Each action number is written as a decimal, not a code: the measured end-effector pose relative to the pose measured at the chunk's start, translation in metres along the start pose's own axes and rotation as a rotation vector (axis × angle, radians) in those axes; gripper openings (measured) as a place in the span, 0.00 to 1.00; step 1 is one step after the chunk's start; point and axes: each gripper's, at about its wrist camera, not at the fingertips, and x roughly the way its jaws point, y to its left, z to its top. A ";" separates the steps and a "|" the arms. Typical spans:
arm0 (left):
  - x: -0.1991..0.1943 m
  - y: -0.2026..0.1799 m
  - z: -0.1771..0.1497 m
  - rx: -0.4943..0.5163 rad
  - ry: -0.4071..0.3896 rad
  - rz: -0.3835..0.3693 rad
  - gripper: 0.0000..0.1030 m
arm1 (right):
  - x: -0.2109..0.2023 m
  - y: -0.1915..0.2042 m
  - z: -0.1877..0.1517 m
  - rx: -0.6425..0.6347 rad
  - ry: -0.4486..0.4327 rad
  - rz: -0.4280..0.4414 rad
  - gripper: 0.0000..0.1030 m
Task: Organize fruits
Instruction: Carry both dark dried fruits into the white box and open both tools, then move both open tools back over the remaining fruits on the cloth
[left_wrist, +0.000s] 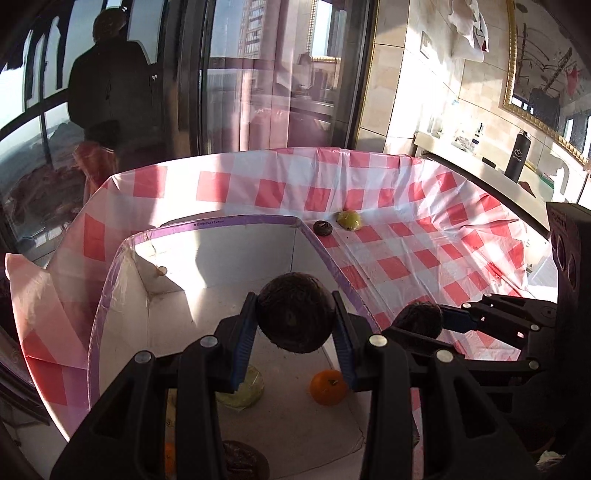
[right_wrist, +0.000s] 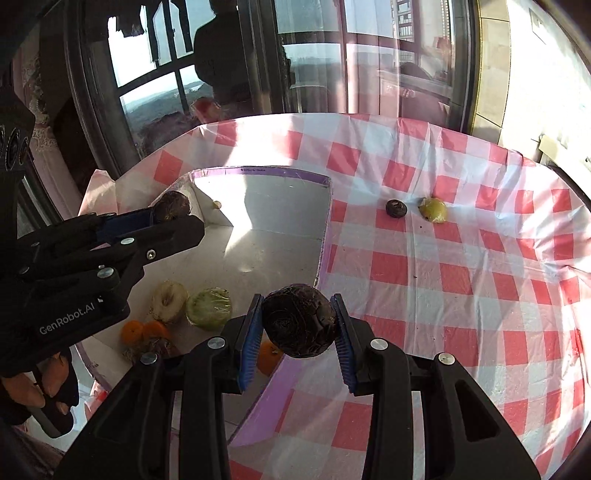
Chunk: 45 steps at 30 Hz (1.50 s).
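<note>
Left gripper: left gripper was closed on a dark brown, rough-skinned round fruit, held over the inside of the white cardboard box with purple-taped rim.
Right gripper: right gripper clamped a second dark, wrinkled round fruit between its blue pads, hanging just above the box's near edge (partly over the red-and-white checked plastic tablecloth).
Fruits in box: small orange citrus, pale green round fruit, and a cut pale half lay on the box floor.
Fruits left out: small dark fruit and yellow-green fruit sat close together on the cloth, well apart from both grippers.
Risk: releasing the right fruit at the rim could likely send it rolling onto the cloth; both arms crowding the box could knock together.
Look: both held fruits appeared dull, shrivelled and firm enough to grip.
</note>
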 end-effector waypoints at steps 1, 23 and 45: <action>-0.002 0.006 -0.001 -0.011 -0.003 0.010 0.38 | 0.001 0.007 0.004 -0.019 -0.002 0.011 0.36; 0.008 0.093 -0.065 -0.151 0.207 0.213 0.38 | 0.054 0.075 -0.028 -0.184 0.153 0.099 0.36; 0.024 0.073 -0.074 -0.049 0.261 0.219 0.82 | 0.060 0.077 -0.041 -0.232 0.167 0.088 0.53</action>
